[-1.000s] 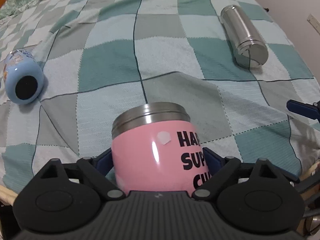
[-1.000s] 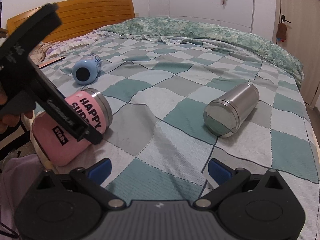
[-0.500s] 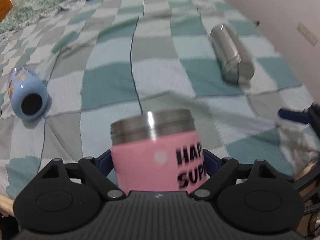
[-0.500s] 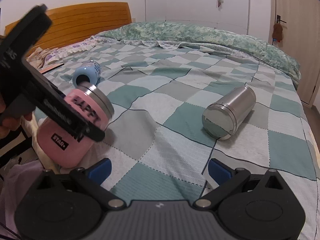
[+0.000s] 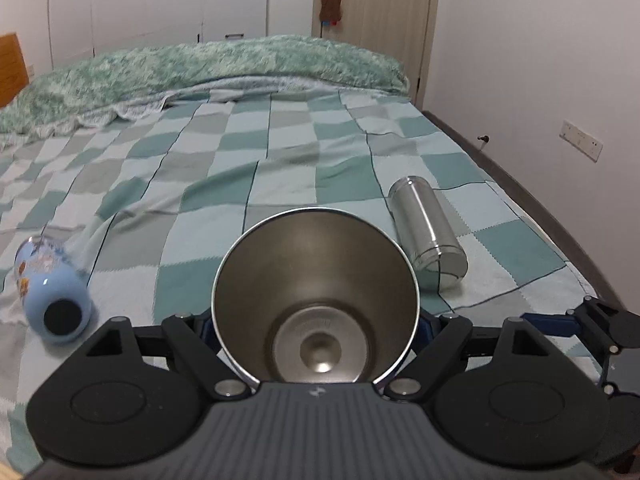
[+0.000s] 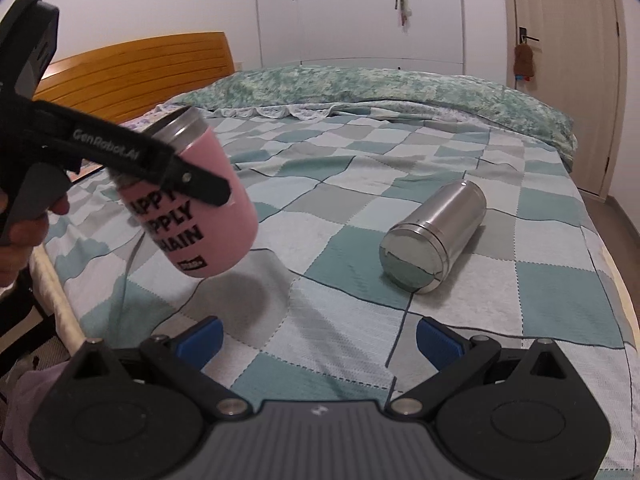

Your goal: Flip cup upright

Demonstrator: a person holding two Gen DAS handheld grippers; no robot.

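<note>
The left gripper (image 5: pixel 316 322) pinches the pink steel-lined cup with black lettering (image 6: pixel 196 200) across its body, fingers pressed on either side; the cup hangs clear of the teal-and-grey checked bedspread (image 6: pixel 360 208), its shadow lying on the cloth below, and it is tilted, steel rim up and leaning toward the headboard, base down toward the bed; the left wrist view looks straight into the bare metal interior (image 5: pixel 316 304). To finish well, I judge the wrist should roll on until the base is level, then lower the cup straight onto a flat patch of cloth, and let go only once the base sits fully; the bedding is soft and creased, so a cup set on a fold may topple. The right gripper (image 6: pixel 318 338) hovers low over the near bedspread with its blue-padded fingers spread wide and holding nothing. A plain stainless steel cylindrical flask (image 6: pixel 434 236) lies on its side to the right, well apart; a pale blue printed cup (image 5: pixel 50 286) lies on its side to the left, also apart; neither blocks the patch beneath, though a rolling cup could reach them.
</note>
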